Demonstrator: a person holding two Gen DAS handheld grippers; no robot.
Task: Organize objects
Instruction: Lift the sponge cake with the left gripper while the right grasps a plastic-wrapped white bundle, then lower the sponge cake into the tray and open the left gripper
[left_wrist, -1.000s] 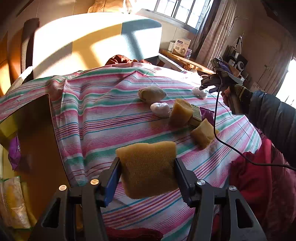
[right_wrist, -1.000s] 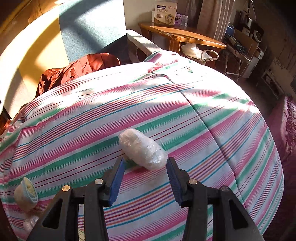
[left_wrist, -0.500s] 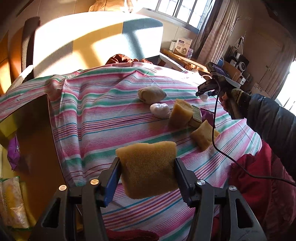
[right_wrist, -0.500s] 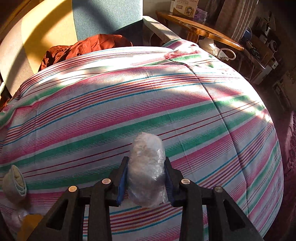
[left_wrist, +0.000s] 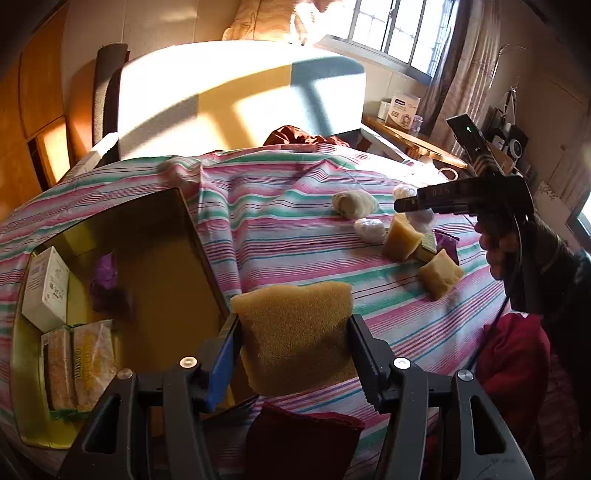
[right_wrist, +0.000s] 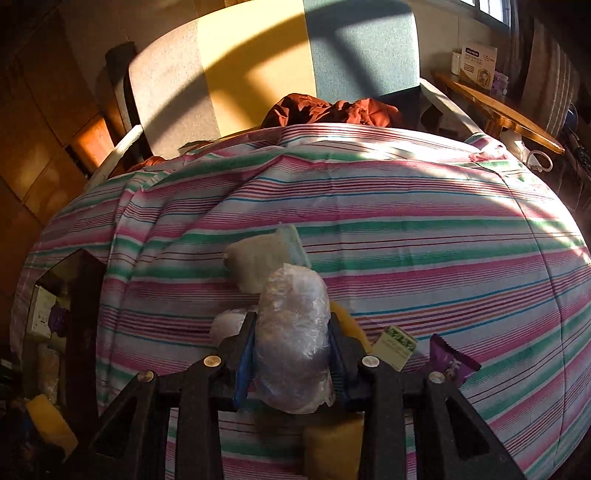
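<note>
Since the earlier frame the right tool (right_wrist: 291, 354) has clamped and carried the plastic-wrapped bundle (right_wrist: 291, 332) leftward; the open box (left_wrist: 122, 295) lies farther left, nearer the left tool (left_wrist: 293, 354), itself clamped on a sponge (left_wrist: 295, 332).

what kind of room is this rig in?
Likely a lived-in home room, perhaps a bedroom or living room: a striped cloth covers the work surface, an upholstered chair back stands behind it, and a curtained window lets sun in.
</note>
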